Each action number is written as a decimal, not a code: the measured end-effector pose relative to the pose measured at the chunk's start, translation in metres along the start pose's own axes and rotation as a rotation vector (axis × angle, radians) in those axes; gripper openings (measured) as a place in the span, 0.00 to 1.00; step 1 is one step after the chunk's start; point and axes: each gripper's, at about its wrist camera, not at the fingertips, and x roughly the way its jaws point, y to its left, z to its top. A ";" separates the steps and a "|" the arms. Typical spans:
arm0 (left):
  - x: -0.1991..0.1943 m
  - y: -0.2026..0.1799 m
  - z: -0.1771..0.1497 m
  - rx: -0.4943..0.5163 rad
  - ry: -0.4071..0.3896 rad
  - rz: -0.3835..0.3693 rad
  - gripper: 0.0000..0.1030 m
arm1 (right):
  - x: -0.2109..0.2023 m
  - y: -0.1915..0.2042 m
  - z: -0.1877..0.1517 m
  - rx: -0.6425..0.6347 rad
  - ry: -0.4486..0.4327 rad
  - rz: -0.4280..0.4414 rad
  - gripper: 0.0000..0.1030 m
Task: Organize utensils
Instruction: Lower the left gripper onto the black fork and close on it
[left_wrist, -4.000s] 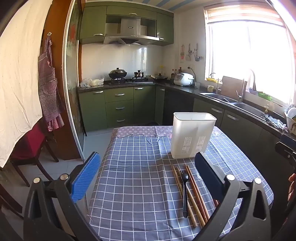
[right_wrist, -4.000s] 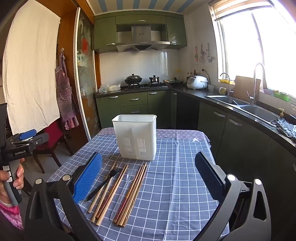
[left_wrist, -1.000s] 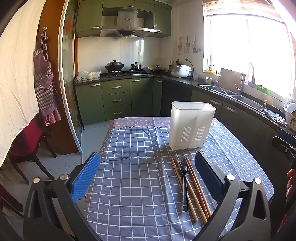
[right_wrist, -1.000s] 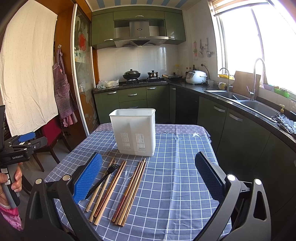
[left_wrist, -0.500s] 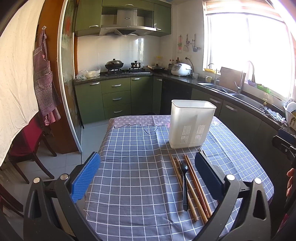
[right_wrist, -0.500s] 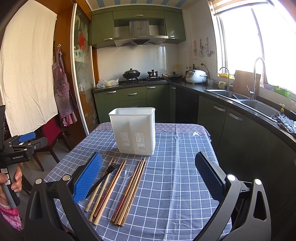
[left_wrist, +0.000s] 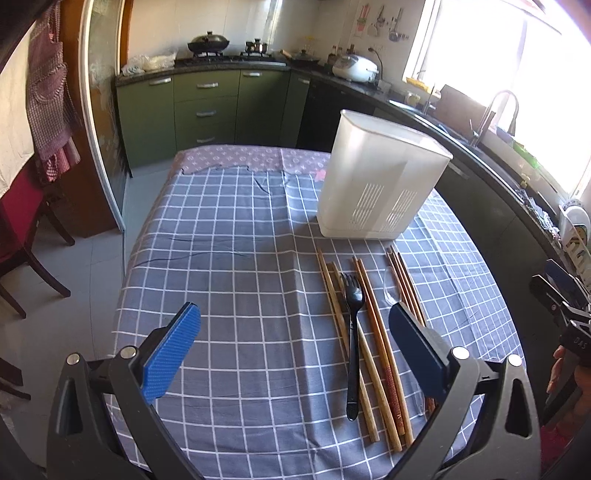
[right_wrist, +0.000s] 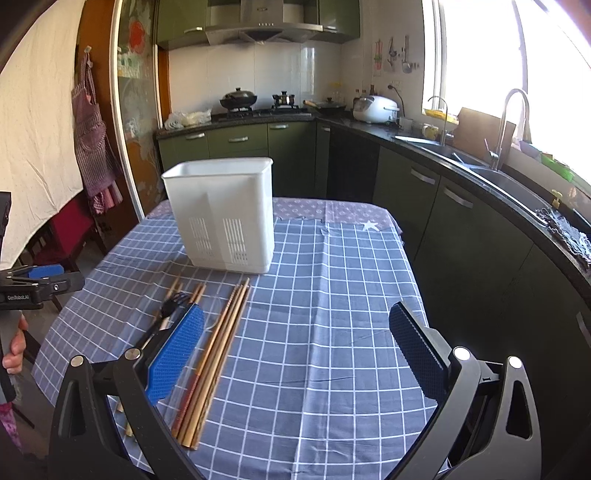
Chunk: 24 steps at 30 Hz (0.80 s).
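A white slotted utensil holder (left_wrist: 380, 181) stands on the blue checked tablecloth (left_wrist: 236, 266); it also shows in the right wrist view (right_wrist: 225, 210). In front of it lie several wooden chopsticks (left_wrist: 376, 332), a black plastic fork (left_wrist: 351, 332) and a clear plastic spoon (left_wrist: 391, 288). In the right wrist view the chopsticks (right_wrist: 218, 350) and fork (right_wrist: 170, 310) lie beside my left finger. My left gripper (left_wrist: 295, 347) is open above the cloth, left of the utensils. My right gripper (right_wrist: 295, 347) is open and empty, right of the chopsticks.
Green kitchen cabinets, a stove with pots (left_wrist: 207, 44) and a sink (right_wrist: 480, 162) ring the table. A red chair (left_wrist: 18, 206) stands at the left. The other hand-held gripper shows at each view's edge (right_wrist: 33, 284).
Both grippers have moved forward and tilted down toward the table. The utensils and holder look nearer. Nothing on the table has moved.
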 end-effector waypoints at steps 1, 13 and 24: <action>0.009 -0.003 0.003 0.011 0.036 -0.007 0.95 | 0.011 -0.004 0.002 0.002 0.028 0.008 0.96; 0.099 -0.041 0.012 0.108 0.386 -0.042 0.52 | 0.076 -0.020 0.006 -0.021 0.181 0.013 0.96; 0.124 -0.078 0.021 0.190 0.417 0.004 0.43 | 0.089 -0.013 0.003 -0.033 0.212 0.029 0.92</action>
